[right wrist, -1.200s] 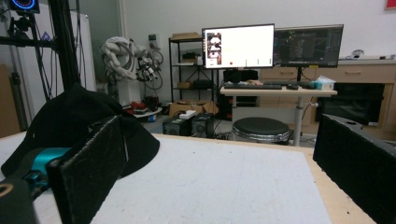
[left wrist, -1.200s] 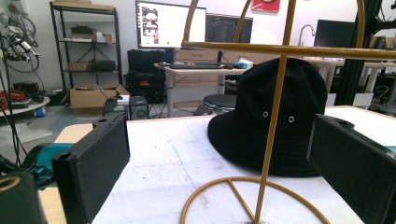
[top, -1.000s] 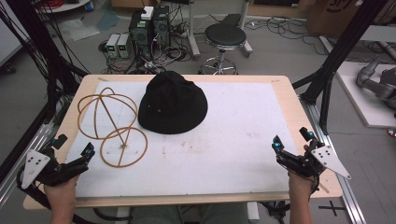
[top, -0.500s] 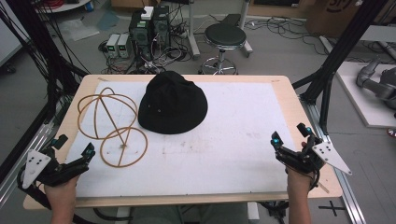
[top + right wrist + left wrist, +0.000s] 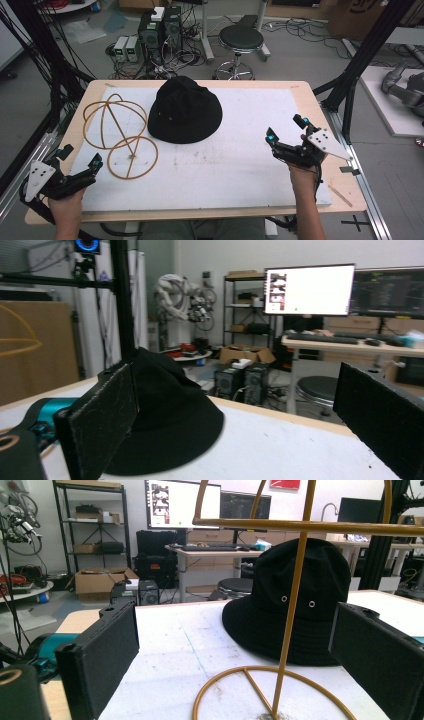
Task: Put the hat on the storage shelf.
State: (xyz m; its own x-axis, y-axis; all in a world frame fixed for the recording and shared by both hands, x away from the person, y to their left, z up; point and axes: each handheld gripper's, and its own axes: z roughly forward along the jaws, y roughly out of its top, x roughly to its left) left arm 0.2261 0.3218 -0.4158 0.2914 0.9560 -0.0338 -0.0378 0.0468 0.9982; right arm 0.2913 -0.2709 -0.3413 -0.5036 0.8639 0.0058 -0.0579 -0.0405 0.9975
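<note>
High view: black bucket hat (image 5: 184, 110) sits crown-up on the white surface (image 5: 240, 160), toward the far side and a little left of centre. Gold wire hat stand (image 5: 120, 132) stands just beside it on the left — round base ring on the surface, globe-shaped hoops at the top; the hoops come close to the brim, and contact cannot be judged from above.

Left gripper (image 5: 80, 162) is held at the near left edge, jaws wide apart and holding nothing. Left gripper view looks between the two jaws at the stand's upright rod (image 5: 290, 625), with the hat behind it. Right gripper (image 5: 286, 132) hovers over the right part of the surface, well apart from the hat, jaws likewise spread and empty. Right gripper view shows the hat's brim (image 5: 165, 440) low and to the left of centre.

Judged step: approach, most likely to lift the hat onto the stand.

Notes for doing it well:
- Right jaws should come in low and take the brim edge nearest them, pinching one layer of cloth only — soft fabric will sag, so grip deep enough.
- Left jaws line up with the rod; close on it to steady the stand before the hat is brought over.
- Risk: the light wire frame may tip if nudged by the brim.
</note>
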